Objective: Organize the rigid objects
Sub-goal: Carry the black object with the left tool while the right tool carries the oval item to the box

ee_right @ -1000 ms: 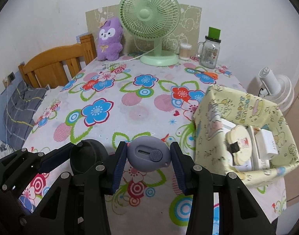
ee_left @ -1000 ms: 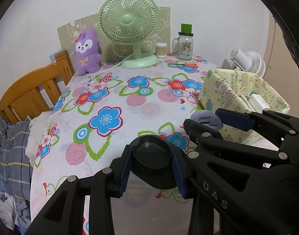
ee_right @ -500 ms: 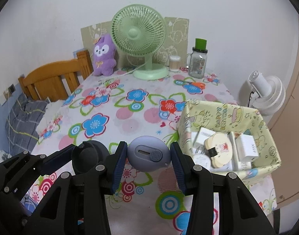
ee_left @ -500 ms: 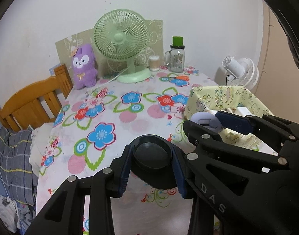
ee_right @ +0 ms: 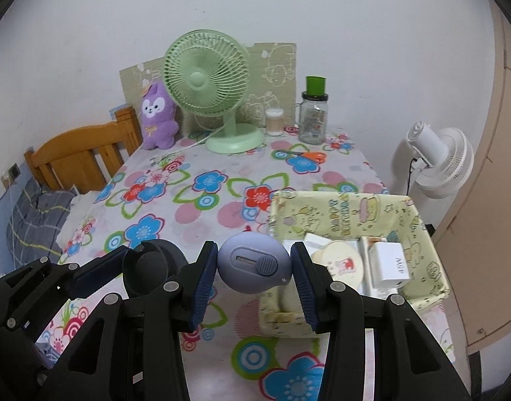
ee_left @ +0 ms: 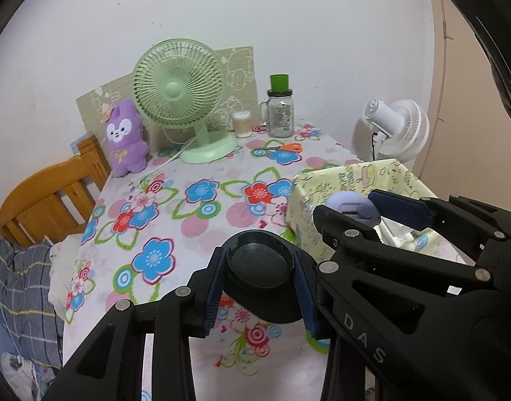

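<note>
My left gripper (ee_left: 260, 282) is shut on a black round lid-like object (ee_left: 262, 267), held above the near part of the flowered table (ee_left: 195, 227). My right gripper (ee_right: 254, 275) is shut on a lavender oval gadget (ee_right: 254, 264) with a slider on its face, raised beside the near left corner of the yellow fabric basket (ee_right: 342, 205). The basket holds a white box (ee_right: 389, 264), a round cream case (ee_right: 344, 262) and other small white items. Each gripper shows in the other's view: the right gripper (ee_left: 372, 212) with the gadget, the left gripper (ee_right: 148, 269) with the black object.
At the back of the table stand a green desk fan (ee_right: 207, 80), a purple plush (ee_right: 157, 117), a glass jar with a green lid (ee_right: 314, 117), a cotton-swab cup (ee_right: 275, 120) and orange scissors (ee_right: 309, 155). A wooden headboard (ee_right: 81, 153) is left, a white fan (ee_right: 439, 160) right.
Both grippers have risen and drawn back with their objects still held. The table looks farther away and more of the basket's inside has come into the right wrist view.
</note>
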`<action>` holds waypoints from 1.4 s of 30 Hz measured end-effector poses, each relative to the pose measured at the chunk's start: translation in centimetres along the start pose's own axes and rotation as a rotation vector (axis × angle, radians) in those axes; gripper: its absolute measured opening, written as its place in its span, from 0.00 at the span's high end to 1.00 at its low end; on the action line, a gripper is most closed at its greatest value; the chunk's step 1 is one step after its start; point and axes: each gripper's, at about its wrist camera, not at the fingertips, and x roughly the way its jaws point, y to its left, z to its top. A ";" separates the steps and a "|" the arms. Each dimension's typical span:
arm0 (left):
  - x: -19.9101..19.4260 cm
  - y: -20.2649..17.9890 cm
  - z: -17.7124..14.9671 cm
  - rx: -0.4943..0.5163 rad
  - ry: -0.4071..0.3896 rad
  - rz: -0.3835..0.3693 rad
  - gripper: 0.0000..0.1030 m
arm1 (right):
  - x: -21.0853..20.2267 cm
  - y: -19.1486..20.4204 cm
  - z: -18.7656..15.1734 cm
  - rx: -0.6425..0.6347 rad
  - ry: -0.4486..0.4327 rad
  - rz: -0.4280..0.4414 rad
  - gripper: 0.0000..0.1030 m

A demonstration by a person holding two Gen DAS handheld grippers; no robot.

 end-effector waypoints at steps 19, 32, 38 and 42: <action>3.5 -6.0 3.0 0.073 0.009 -0.091 0.60 | 1.1 -7.1 0.5 0.071 0.013 -0.090 0.53; 6.8 -8.3 3.5 0.094 0.046 -0.114 0.60 | 3.8 -10.4 0.2 0.105 0.062 -0.110 0.53; 8.7 -9.2 3.3 0.102 0.087 -0.119 0.60 | 5.5 -11.6 -0.4 0.135 0.113 -0.096 0.53; 9.3 -9.3 3.0 0.109 0.103 -0.112 0.60 | 6.4 -12.0 -0.8 0.156 0.143 -0.076 0.53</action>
